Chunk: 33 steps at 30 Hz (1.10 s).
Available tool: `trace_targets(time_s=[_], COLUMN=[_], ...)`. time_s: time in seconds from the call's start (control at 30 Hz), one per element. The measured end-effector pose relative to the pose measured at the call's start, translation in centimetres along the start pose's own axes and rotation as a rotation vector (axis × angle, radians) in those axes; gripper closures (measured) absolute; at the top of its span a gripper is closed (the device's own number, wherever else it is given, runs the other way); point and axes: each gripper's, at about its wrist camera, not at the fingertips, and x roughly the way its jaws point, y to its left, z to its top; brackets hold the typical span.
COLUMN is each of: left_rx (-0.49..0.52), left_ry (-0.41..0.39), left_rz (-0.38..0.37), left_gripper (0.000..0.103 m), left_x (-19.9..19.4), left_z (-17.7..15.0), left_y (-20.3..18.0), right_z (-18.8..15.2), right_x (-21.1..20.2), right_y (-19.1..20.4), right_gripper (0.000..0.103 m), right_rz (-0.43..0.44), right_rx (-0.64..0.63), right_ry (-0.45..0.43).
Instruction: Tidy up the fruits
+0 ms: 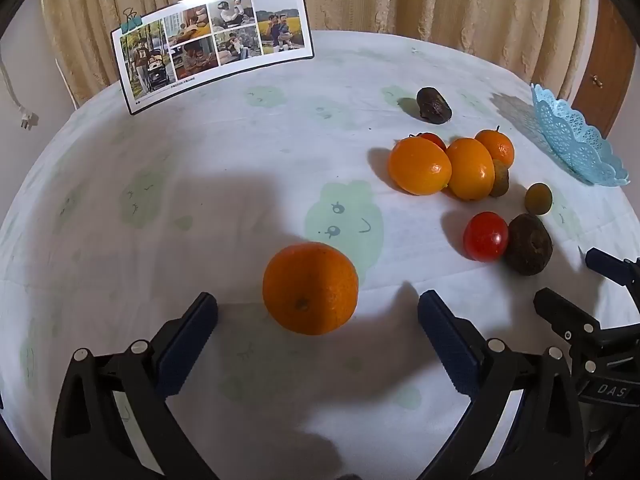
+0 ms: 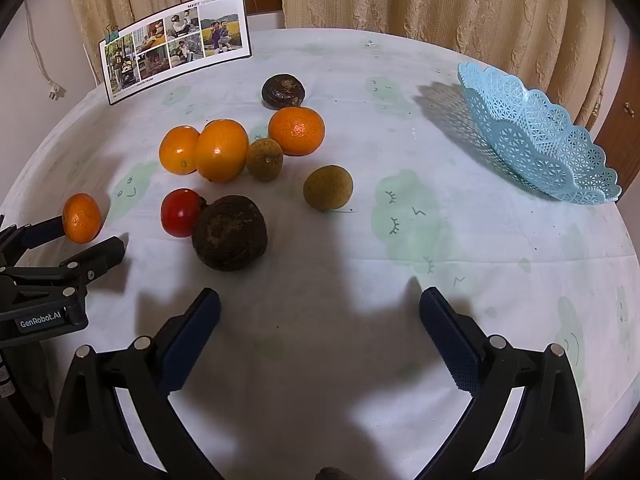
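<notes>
Wide-spread black fingers with dark blue pads belong to the left gripper (image 1: 318, 312), and a dimpled round orange mandarin (image 1: 310, 288) is seen lying on the cloth just ahead of the gap between them, not yet gripped. Nothing is held by the right gripper (image 2: 320, 310) either; its jaws are set apart above bare white tablecloth printed with pale green cartoon shapes (image 2: 400, 320), pointed towards the fruit. Beyond it, a rough dark brown round fruit (image 2: 229, 233) is seen touching a small red tomato (image 2: 180, 212), with two olive-brown fruits, three more oranges and another dark fruit farther off. At the far right, the light blue lattice plastic basket (image 2: 532, 136) appears to hold nothing, so the sorting is judged barely begun, with every fruit left to move.
</notes>
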Motion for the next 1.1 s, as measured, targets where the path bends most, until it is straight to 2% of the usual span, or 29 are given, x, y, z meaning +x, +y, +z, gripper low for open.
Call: trace_targets(time_s=[1.1], left_rx=[-0.004], left_ry=[-0.006], left_rz=[0.016], left_gripper=[0.005], left_x=[-0.18], left_z=[-0.07], left_y=[-0.13], right_z=[0.02], right_x=[-0.02], right_y=[-0.04], right_gripper=[0.002], right_rz=[-0.002], right_rx=[0.001], right_ry=[0.001])
